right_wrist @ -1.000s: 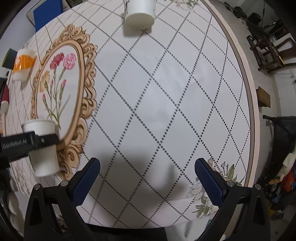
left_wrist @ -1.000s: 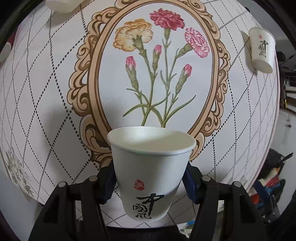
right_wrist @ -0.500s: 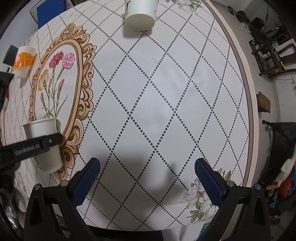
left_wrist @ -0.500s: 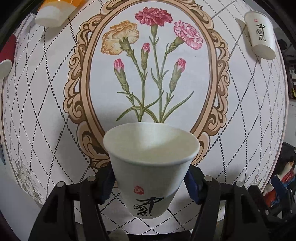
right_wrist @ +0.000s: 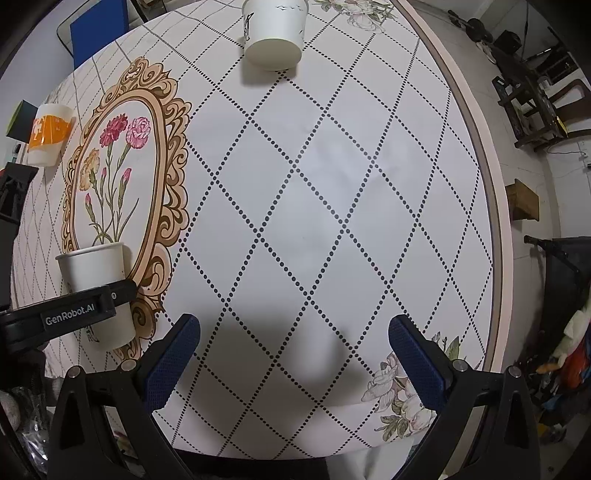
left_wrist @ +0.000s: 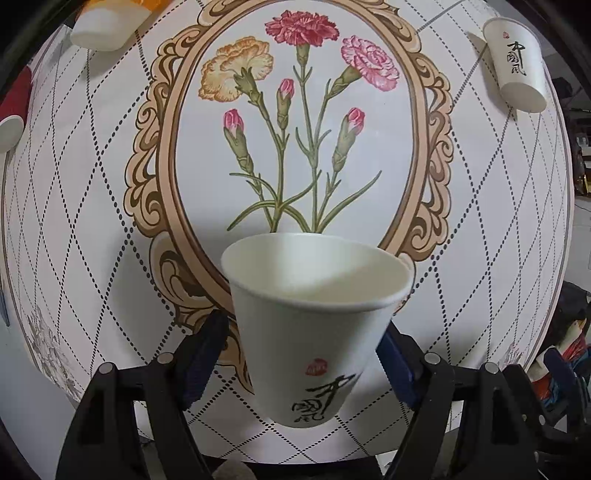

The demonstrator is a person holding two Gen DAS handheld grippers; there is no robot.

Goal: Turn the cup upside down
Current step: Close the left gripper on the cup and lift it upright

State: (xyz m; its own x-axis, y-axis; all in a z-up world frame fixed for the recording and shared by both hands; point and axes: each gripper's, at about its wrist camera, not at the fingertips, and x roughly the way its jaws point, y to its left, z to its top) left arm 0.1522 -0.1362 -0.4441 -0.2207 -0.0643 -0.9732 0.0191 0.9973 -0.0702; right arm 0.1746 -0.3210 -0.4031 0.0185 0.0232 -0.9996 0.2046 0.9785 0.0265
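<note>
The left gripper (left_wrist: 303,354) is pinching a white paper cup (left_wrist: 314,325) by its sides, one blue pad on each side of the cup. The cup has its mouth up and it leans a little. It has black writing and a small red stamp on the front. In the right wrist view the same cup (right_wrist: 94,280) shows at the left, over the near end of the flower frame (left_wrist: 288,129) printed on the tablecloth (right_wrist: 332,184). It looks lifted off the cloth, but from these views it is hard to be sure how high.

The right gripper (right_wrist: 293,354) is spread wide and holds nothing. It hangs over the near part of the table with only dotted cloth between its pads.

The step in hand looks like the lift before the turn. The cup is picked up, but it is not flipped yet.

Next, the left hand needs to roll the cup over so the mouth faces down. Then it should set the rim flat on the cloth and let go. The squeeze should be soft, because a paper cup bends easily.

Another white cup (right_wrist: 273,33) sits far across the table, and an orange and white cup (right_wrist: 50,136) sits at the far left.
</note>
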